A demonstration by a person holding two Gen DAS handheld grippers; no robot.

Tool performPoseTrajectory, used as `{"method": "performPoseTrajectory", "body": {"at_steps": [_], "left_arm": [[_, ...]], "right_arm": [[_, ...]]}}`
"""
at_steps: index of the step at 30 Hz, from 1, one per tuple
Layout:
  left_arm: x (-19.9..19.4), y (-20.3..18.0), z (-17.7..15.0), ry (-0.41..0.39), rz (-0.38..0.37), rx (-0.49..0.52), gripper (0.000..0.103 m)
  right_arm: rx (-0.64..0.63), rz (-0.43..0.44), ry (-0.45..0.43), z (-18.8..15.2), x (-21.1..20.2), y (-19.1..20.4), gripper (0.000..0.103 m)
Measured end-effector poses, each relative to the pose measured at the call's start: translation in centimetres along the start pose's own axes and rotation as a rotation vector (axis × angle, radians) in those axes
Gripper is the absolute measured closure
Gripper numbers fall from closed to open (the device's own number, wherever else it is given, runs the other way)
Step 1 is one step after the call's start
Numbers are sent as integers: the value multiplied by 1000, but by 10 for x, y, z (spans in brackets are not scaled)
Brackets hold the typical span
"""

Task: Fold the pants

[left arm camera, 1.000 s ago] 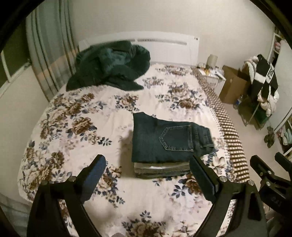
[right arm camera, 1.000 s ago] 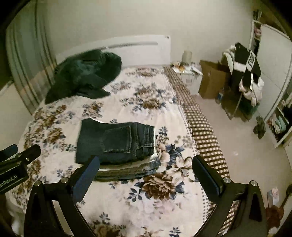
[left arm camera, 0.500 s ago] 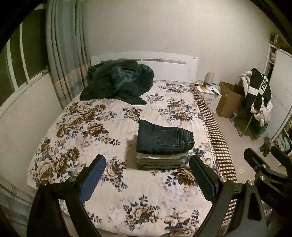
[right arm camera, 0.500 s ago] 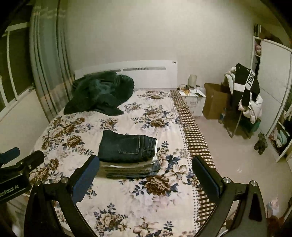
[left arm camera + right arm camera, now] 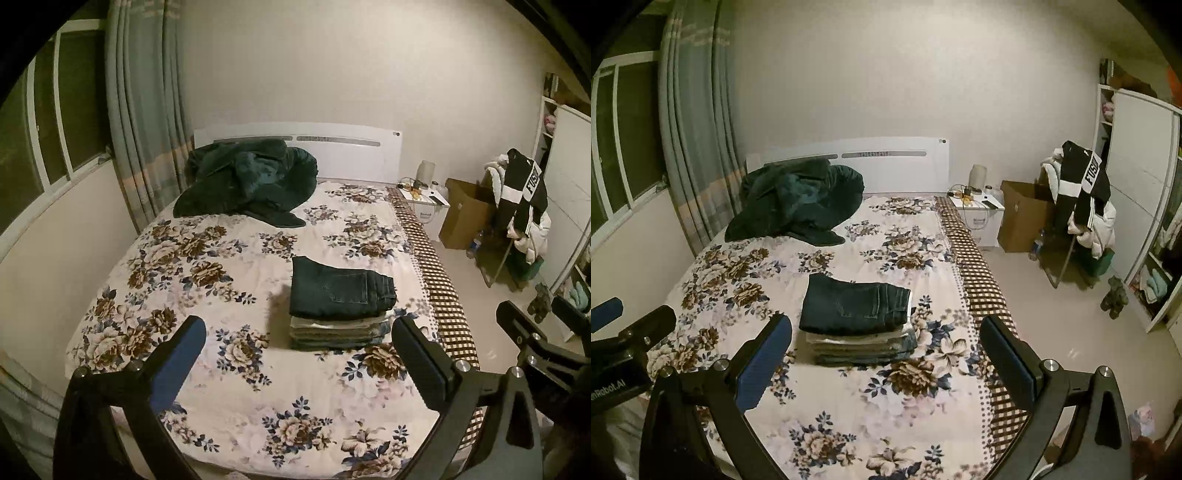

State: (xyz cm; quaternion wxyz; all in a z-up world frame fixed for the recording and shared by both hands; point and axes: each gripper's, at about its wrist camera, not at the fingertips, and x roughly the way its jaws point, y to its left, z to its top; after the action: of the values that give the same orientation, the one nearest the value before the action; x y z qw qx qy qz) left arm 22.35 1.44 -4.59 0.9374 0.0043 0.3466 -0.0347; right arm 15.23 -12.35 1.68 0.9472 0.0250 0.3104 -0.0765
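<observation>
My left gripper point(image 5: 297, 347) and right gripper point(image 5: 886, 345) hung spread apart, empty. The folded dark denim pants point(image 5: 855, 308) topped a stack of folded clothes point(image 5: 860, 349) beyond them.

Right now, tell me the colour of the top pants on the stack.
Dark blue denim pants; clearest in the right wrist view.

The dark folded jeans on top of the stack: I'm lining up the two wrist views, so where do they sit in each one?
Left wrist view: the dark folded jeans lie right of centre, on top of the stack of folded pants.
Right wrist view: the dark folded jeans lie left of centre, on that stack.
Shared landmark: the green jacket by the white headboard.
</observation>
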Motion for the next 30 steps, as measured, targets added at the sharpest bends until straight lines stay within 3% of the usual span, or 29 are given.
{"method": "performPoseTrajectory", "body": {"at_steps": [12, 30], "left_arm": [[-5, -6, -6, 59, 9, 32, 0], [-9, -9, -7, 62, 6, 31, 0]], "right_arm": [[20, 4, 71, -1, 12, -6, 0], [17, -1, 72, 0, 7, -9, 0]]}}
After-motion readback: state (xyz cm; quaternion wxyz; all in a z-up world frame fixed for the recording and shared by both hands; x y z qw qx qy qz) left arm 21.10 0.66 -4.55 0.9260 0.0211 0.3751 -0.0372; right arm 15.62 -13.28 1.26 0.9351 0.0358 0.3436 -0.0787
